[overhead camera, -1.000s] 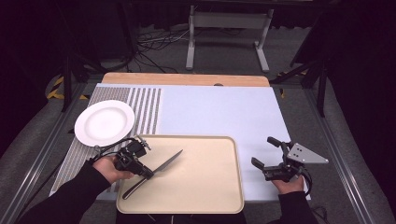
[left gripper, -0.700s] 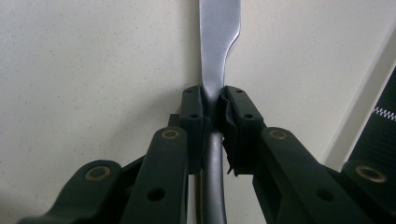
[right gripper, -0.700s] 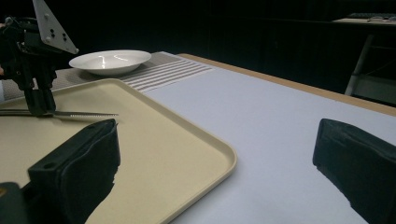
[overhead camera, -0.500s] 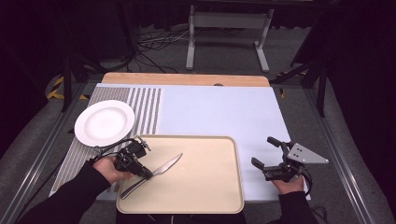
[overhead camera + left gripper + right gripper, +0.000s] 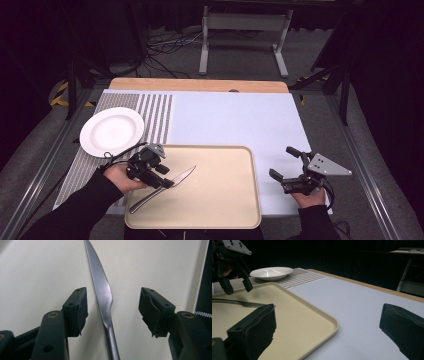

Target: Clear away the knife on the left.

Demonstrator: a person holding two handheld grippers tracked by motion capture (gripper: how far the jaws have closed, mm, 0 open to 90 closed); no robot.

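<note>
The table [image 5: 240, 120] carries a pale blue mat with a grey striped runner at its left, a smooth beige tray [image 5: 225, 200] with rounded corners near the person, and a glossy white plate [image 5: 112, 131] on the runner. A slim steel knife [image 5: 165, 184] lies flat on the tray's left part, blade toward the tray's middle, handle toward the near left corner. The left gripper [image 5: 162, 176] hovers right over it, fingers [image 5: 76, 311] spread wide on either side where blade narrows to handle, the knife's long axis running between them, untouched. The right gripper [image 5: 281, 165] rests well apart past the tray's right edge, fingers wide, holding nothing.
</note>
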